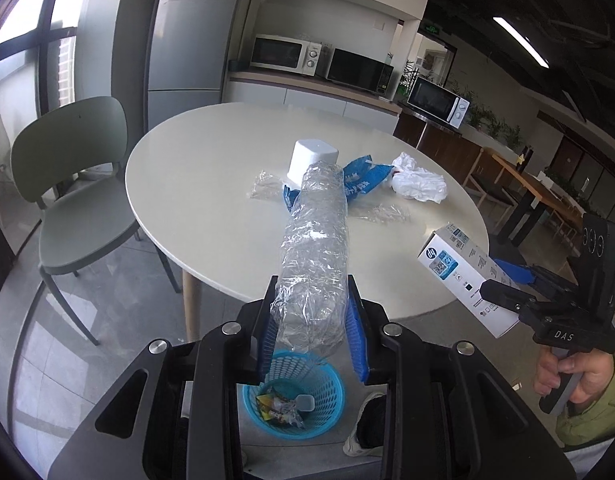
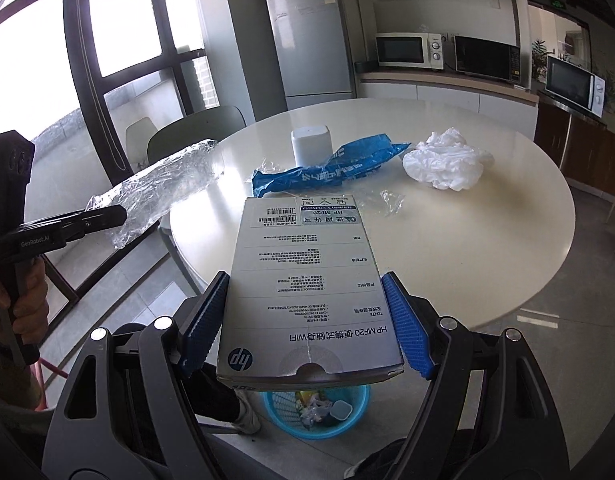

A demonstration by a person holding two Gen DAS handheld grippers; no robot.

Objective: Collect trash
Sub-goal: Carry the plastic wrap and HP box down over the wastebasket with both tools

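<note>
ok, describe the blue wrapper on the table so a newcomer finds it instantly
Start at the round white table. Near its middle, the blue wrapper lies flat and crumpled between the upright white cup and the crumpled white bag. It is the only blue thing on the tabletop, with white print.

Bright daylight from window (image 2: 119,28) (blown out); sharp frames, fisheye-bent edges.

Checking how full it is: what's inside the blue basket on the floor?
The blue basket holds crumpled wrappers and a small white cup. The held box covers its far part in the right view; deeper layers can't be seen.
</note>
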